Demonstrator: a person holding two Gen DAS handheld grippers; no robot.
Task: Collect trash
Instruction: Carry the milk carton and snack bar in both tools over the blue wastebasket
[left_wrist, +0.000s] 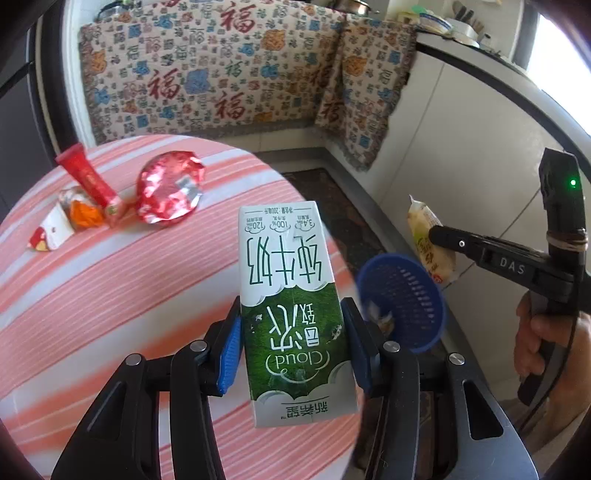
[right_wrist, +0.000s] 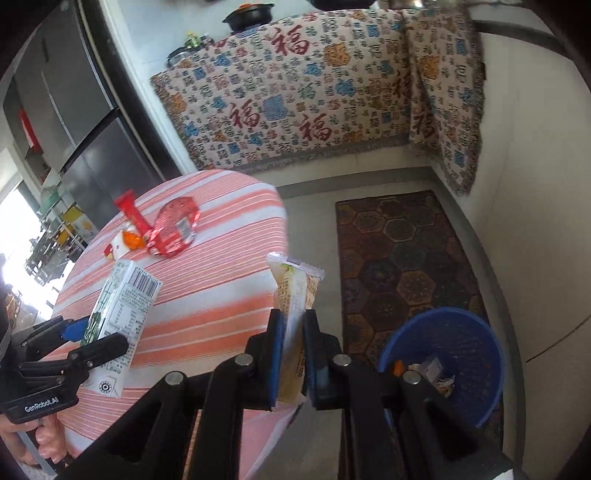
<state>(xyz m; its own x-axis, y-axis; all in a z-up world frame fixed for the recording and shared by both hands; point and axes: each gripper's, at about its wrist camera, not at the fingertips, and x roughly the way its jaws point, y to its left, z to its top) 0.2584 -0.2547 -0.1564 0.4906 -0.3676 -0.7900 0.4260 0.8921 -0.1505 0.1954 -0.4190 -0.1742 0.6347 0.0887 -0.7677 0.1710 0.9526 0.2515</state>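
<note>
My left gripper (left_wrist: 291, 343) is shut on a green and white milk carton (left_wrist: 291, 295), held above the edge of the striped round table (left_wrist: 92, 295). My right gripper (right_wrist: 293, 332) is shut on a pale yellow snack wrapper (right_wrist: 295, 288), held over the floor past the table's edge. From the left wrist view that wrapper (left_wrist: 428, 243) hangs in the right gripper (left_wrist: 439, 236) above and beyond the blue basket (left_wrist: 402, 299). The blue basket (right_wrist: 450, 362) stands on the floor with some scraps in it. In the right wrist view the carton (right_wrist: 122, 306) sits in the left gripper (right_wrist: 96, 336).
On the table lie a red crumpled wrapper (left_wrist: 168, 190), a red tube-like wrapper (left_wrist: 92, 181) and an orange and white packet (left_wrist: 70, 218). A patterned rug (right_wrist: 402, 266) covers the floor by the basket. Cloth-draped counters (left_wrist: 221, 74) and white cabinets stand behind. A fridge (right_wrist: 74, 122) is at the left.
</note>
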